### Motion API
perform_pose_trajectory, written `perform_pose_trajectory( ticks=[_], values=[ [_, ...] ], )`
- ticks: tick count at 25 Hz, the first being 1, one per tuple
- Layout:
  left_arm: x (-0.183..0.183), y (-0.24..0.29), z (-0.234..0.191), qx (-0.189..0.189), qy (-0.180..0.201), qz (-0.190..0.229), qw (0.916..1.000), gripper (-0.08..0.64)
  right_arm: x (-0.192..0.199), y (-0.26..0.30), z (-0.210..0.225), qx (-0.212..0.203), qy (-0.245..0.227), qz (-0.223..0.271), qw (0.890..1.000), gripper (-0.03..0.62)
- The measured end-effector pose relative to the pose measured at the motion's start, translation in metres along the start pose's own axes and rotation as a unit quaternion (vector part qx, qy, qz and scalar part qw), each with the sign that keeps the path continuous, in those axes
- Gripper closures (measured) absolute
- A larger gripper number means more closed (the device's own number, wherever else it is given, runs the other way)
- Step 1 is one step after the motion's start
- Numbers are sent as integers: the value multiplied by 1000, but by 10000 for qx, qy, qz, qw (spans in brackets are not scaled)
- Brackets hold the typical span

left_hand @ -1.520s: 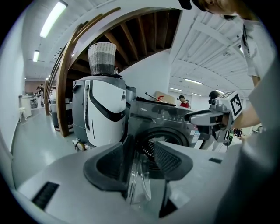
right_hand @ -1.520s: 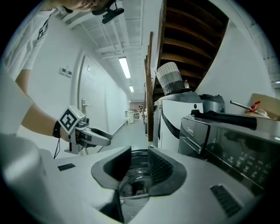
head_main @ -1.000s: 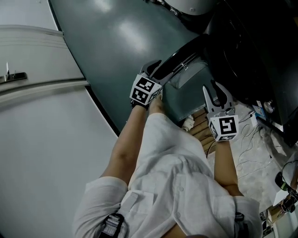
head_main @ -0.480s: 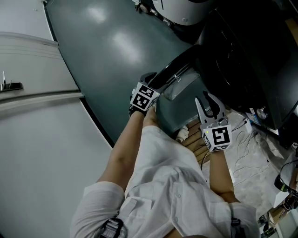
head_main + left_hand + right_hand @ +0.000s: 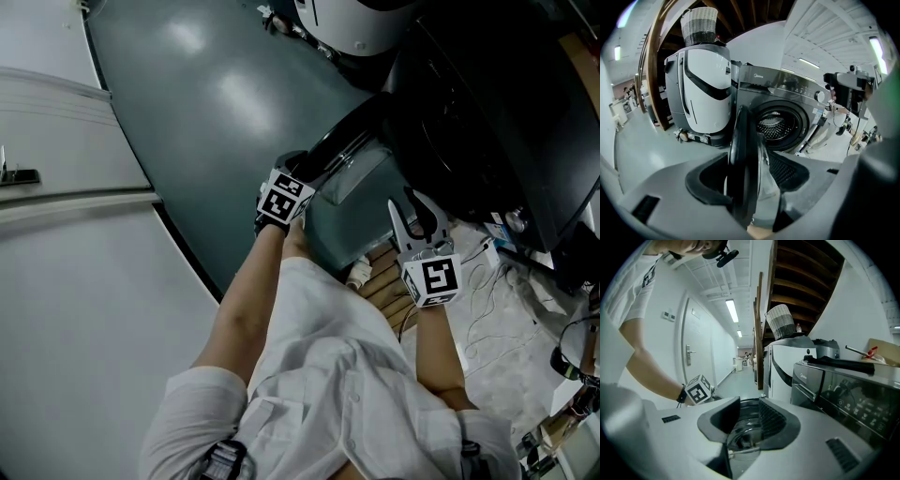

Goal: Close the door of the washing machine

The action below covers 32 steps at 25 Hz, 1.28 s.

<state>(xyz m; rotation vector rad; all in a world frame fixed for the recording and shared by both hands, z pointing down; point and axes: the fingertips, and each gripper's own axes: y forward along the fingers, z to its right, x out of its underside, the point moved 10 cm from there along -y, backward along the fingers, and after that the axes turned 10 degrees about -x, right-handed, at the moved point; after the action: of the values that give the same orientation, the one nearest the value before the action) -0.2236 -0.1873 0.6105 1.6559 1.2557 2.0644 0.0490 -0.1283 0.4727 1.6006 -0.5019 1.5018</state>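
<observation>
Standing half open from the dark washing machine [image 5: 487, 112], the door [image 5: 349, 150] has its black rim pinched edge-on between the jaws of the left claw [image 5: 744, 180]. Just beside it, the right claw [image 5: 418, 212] hangs above the door, spread wide, holding nothing.

head: overhead, steeply down | both gripper views: close on door [image 5: 342, 142] | shared: door

Looks like a lab / test hall, not a home. Washing machine [image 5: 787, 126] sits on bare grey painted floor [image 5: 216, 122] beside a big white unit [image 5: 705, 89] w/ wicker basket [image 5: 698, 26] on top. Loose cables [image 5: 497, 309] on ground, long white corridor w/ strip lights [image 5: 732, 310], wooden stairs [image 5: 806, 277] overhead.
</observation>
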Motion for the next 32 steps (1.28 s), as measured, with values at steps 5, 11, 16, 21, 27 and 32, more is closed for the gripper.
perform_pose_trajectory(
  ticks=[5,11,16,21,27,32],
  values=[
    [1,-1,15,2,-23,-13,10000,293,1,-14,-2,56,-18,29,10000,451],
    [0,-3,43,55,-35,-55,10000,310,7,-33,-3,122,6,28,9999,450],
    [0,-4,69,157,-112,-67,9998,310,12,-53,-2,228,55,67,9997,449],
    [-6,-1,95,335,-146,-108,9993,310,16,-75,6,407,130,104,9990,451],
    [-12,6,130,591,-264,-57,9979,310,20,-104,18,645,179,158,9976,449],
    [-22,16,160,972,-240,-23,9950,308,22,-128,29,858,198,207,9959,451]
  ],
)
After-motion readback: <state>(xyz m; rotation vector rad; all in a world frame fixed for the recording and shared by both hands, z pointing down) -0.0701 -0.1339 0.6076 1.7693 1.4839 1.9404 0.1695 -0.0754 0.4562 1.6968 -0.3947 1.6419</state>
